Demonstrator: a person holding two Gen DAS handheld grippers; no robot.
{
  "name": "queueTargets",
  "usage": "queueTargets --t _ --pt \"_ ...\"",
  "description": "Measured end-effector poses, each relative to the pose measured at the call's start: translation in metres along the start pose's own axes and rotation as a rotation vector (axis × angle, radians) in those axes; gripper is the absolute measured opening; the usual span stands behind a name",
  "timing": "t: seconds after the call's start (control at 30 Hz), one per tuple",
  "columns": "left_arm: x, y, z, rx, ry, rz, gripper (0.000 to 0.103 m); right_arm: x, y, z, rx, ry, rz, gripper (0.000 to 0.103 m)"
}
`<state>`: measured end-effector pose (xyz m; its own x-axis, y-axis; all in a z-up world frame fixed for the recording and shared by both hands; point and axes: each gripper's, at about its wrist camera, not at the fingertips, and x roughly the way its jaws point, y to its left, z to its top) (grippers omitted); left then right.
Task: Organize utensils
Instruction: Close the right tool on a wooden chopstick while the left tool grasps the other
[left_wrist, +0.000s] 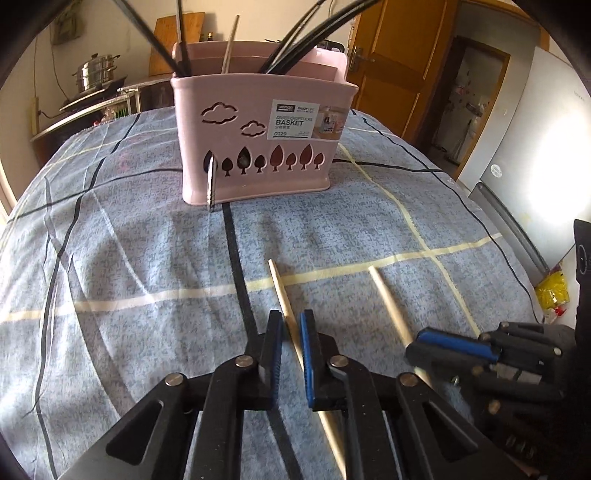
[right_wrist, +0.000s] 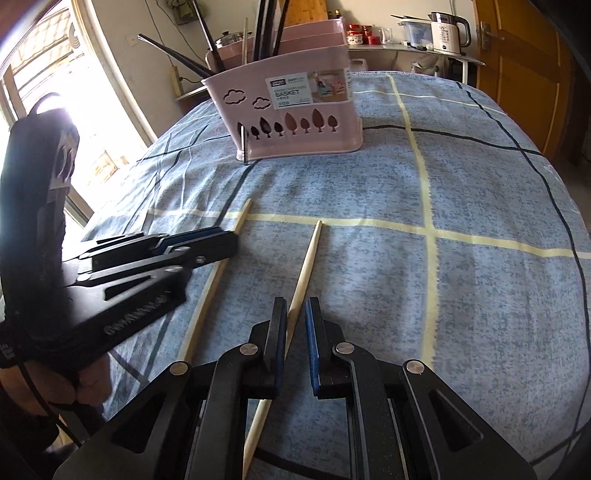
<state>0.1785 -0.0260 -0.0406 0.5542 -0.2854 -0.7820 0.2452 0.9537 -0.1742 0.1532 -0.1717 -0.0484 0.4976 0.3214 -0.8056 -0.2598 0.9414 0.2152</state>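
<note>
- Left wrist view: the left gripper (left_wrist: 291, 325) straddles a wooden chopstick (left_wrist: 282, 291), jaws narrowed around it; whether the pads actually pinch it I cannot tell.
- Right wrist view: the right gripper (right_wrist: 296, 314) brackets the second chopstick (right_wrist: 308, 258) likewise, with a slim gap showing on one side.
- Both sticks lie flat on the blue checked tablecloth (left_wrist: 129, 258), near each other, tips toward the basket.
- Farther back on the table stands the pink chopstick basket (left_wrist: 258, 147), already holding dark utensils, the likely destination.
</note>
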Motion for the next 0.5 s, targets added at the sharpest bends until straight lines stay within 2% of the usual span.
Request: queueTargets --t 0.23,0.5 --pt "-0.021 0.016 -0.021 -0.017 0.018 0.023 0.006 -0.009 -0.021 -0.004 0.058 0.005 0.005 0.011" --pt "-0.009 0.009 -0.001 0.008 0.081 0.052 0.008 0.002 -0.022 0.014 0.094 0.024 -0.043 0.011"
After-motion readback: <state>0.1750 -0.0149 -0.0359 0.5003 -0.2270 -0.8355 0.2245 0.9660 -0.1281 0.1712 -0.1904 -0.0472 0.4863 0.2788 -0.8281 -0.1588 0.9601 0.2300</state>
